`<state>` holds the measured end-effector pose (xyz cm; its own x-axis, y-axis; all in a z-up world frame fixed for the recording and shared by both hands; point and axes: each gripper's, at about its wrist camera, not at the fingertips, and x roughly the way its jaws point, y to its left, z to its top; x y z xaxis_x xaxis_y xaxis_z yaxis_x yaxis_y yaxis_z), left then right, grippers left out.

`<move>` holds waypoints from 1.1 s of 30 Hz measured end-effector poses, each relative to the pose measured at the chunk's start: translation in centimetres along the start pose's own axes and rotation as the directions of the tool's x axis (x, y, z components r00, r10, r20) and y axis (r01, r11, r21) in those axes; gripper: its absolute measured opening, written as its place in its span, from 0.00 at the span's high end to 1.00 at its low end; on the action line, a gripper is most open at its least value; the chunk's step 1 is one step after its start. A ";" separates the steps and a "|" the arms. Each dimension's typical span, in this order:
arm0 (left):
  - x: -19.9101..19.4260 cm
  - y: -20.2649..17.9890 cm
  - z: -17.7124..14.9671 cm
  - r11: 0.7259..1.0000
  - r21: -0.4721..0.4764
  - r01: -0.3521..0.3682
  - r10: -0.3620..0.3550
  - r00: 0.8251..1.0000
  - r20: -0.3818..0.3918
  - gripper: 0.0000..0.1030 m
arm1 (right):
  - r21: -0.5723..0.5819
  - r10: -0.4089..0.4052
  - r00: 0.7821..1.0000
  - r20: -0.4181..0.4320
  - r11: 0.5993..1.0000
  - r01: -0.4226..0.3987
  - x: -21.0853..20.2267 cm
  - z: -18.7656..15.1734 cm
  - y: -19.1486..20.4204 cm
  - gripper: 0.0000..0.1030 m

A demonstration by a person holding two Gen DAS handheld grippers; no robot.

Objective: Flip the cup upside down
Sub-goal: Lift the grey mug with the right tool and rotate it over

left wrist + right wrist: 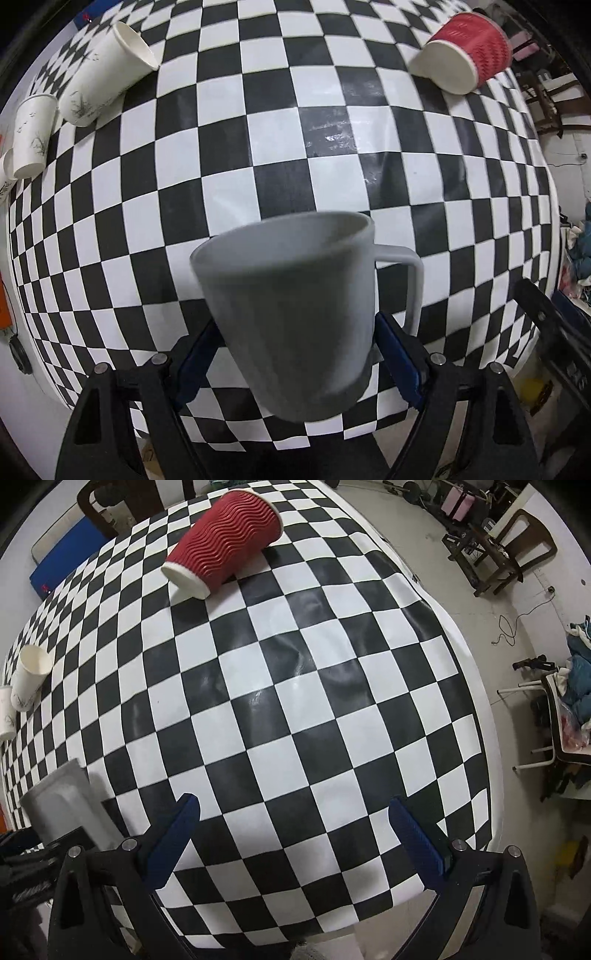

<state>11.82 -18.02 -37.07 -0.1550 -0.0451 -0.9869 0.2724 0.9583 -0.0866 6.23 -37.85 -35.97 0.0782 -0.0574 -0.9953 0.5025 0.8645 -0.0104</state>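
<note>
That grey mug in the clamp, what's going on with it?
A person is working two hand-held grippers over a checkered table. The left gripper has its blue fingers clamped on the lower body of a grey mug, held above the table with its mouth up and tilted, not yet flipped. The right gripper hangs open and empty. A red paper cup and some white paper cups lie or stand farther off.

Left gripper (295, 354) clamped on grey mug (291, 314) — blue pads pressed against lower body both sides. Mug tilted, blurred, mouth facing away toward top of frame, handle (410, 284) on right. Checkered tablecloth (258, 147) beneath. Red ribbed paper cup (465, 51) on its side far right. Tall white paper cup (107, 74) lying far left — smaller white cup (33, 133) just beside it.
</note>
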 end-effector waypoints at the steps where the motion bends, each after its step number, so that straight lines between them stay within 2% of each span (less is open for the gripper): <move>1: 0.3 -0.1 0.3 1.000 -0.006 -0.001 0.001 1.000 -0.009 0.20 | 0.003 -0.001 1.000 0.003 1.000 0.001 -0.1 0.1 -0.1 0.00; 8: 0.3 0.8 1.5 0.997 -0.064 0.043 -0.043 0.999 -0.007 0.18 | 0.013 -0.008 1.000 0.006 1.000 0.008 -0.4 0.2 -0.5 0.00; 12: -1.0 1.2 1.3 0.996 -0.072 0.048 -0.046 0.999 0.024 0.07 | 0.022 -0.008 1.000 0.000 1.000 0.008 -0.7 0.1 -1.0 0.00; 16: -3.4 1.6 0.5 0.996 -0.072 0.050 -0.043 0.994 0.096 0.04 | 0.027 0.002 1.000 0.004 1.000 -0.002 -1.7 0.1 -1.3 0.00; 18: -5.3 3.5 0.1 0.995 -0.084 0.053 -0.041 0.990 0.131 0.02 | 0.024 0.019 1.000 0.007 1.000 -0.020 -2.6 0.0 -1.4 0.00; 23: -8.5 6.2 -1.5 0.991 -0.125 0.057 -0.027 0.973 0.230 0.01 | -0.033 0.043 0.999 0.024 0.999 -0.042 -5.5 0.3 -0.2 0.00; 27: -11.2 8.2 -3.3 0.988 -0.156 -0.001 0.054 0.942 0.332 0.00 | -0.167 0.034 0.998 0.051 0.986 -0.025 -8.4 1.0 2.2 0.00; 28: -11.3 8.4 -3.6 0.987 -0.163 -0.014 0.070 0.935 0.347 0.00 | -0.211 0.027 0.998 0.058 0.977 -0.014 -8.9 1.1 3.0 0.00; 30: -11.8 9.1 -4.9 0.982 -0.187 -0.041 0.111 0.916 0.385 0.00 | -0.361 -0.015 0.996 0.084 0.932 0.045 -10.2 1.3 5.6 0.00; 32: -11.5 10.0 -5.6 0.976 -0.205 -0.076 0.154 0.905 0.396 0.00 | -0.513 -0.056 0.992 0.116 0.852 0.108 -11.0 1.0 8.4 0.00; 33: -11.0 10.5 -6.1 0.972 -0.213 -0.097 0.177 0.902 0.395 0.00 | -0.605 -0.081 0.988 0.134 0.783 0.146 -11.2 0.6 10.1 0.00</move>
<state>10.58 -5.78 -26.28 0.2830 0.0176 -0.9589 0.0773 0.9962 0.0411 10.93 -28.78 -24.89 0.1515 -0.1934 -0.9693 -0.1156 0.9705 -0.2117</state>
